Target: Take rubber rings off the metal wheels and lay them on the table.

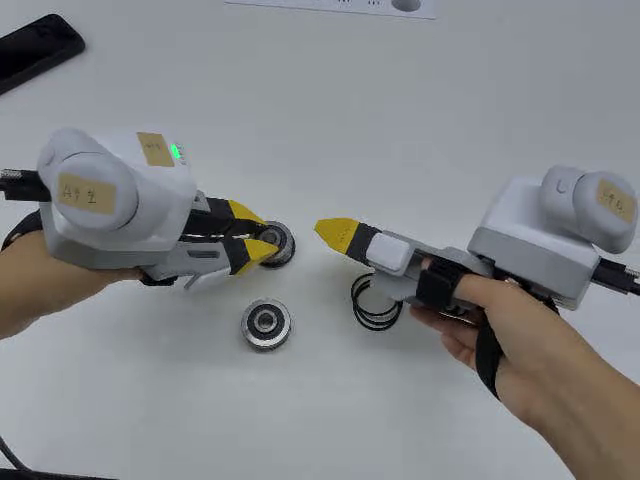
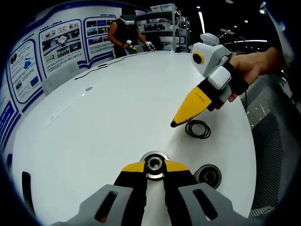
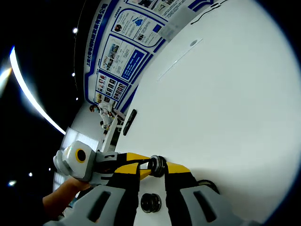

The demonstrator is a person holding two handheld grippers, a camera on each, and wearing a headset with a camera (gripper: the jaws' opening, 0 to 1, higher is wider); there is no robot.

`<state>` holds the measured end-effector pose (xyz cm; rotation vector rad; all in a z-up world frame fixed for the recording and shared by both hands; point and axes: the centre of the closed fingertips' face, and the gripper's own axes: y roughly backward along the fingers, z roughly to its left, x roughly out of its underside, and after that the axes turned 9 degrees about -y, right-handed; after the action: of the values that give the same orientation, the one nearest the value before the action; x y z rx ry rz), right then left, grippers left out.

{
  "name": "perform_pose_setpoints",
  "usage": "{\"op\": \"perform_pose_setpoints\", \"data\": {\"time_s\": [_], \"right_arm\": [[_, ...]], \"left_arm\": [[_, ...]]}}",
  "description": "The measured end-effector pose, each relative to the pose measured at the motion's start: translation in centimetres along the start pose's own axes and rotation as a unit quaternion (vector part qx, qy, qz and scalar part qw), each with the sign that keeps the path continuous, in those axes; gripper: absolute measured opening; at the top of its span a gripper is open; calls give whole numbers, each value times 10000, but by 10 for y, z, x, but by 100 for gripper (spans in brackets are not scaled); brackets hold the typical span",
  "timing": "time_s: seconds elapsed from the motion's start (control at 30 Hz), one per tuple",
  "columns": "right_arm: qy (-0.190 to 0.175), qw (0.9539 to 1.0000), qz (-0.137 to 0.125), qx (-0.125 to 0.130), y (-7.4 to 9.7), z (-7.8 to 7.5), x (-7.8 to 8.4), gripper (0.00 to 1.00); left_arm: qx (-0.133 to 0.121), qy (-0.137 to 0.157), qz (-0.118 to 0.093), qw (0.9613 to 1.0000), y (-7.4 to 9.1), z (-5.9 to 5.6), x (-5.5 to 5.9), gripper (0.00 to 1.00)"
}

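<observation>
My left gripper [image 1: 258, 236] [image 2: 155, 167] is shut on a metal wheel [image 1: 282, 242] [image 2: 154, 164] just above the white table [image 1: 330, 120]. A second metal wheel [image 1: 266, 324] [image 2: 208, 175] [image 3: 150, 202] lies flat on the table in front of it. My right gripper [image 1: 335, 235] [image 3: 158, 170] points at the held wheel [image 3: 157, 165] from a short gap away, its yellow jaws a little apart and holding nothing. Several loose black rubber rings [image 1: 375, 305] [image 2: 198, 128] lie on the table beneath the right gripper [image 2: 173, 124].
A black phone [image 1: 35, 48] lies at the far left of the table, and a white socket strip [image 1: 340, 5] sits at the far edge. A person [image 2: 124, 30] stands beyond the table by a wall of posters [image 2: 61, 40].
</observation>
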<state>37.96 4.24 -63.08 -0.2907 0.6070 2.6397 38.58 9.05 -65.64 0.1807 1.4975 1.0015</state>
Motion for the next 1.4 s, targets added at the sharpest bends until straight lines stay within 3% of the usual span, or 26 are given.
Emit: {"op": "perform_pose_setpoints", "data": {"time_s": [0.4,0.7,0.93,1.1,1.4], "right_arm": [[109,9992,349,-144,-26,6,18,41],[-66,9991,400,-152,-36,10,20,51],[-116,9987,479,-151,-39,13,22,52],[60,9983,577,-66,-43,13,23,53],[-5,9981,598,-152,-43,14,20,50]], "left_arm": [[59,-218,52,9997,1,0,1,12],[75,-319,73,9994,1,-1,1,12],[74,-315,67,9995,2,-1,1,12],[78,-319,65,9994,2,-1,1,12],[79,-321,58,9994,2,0,4,12]]}}
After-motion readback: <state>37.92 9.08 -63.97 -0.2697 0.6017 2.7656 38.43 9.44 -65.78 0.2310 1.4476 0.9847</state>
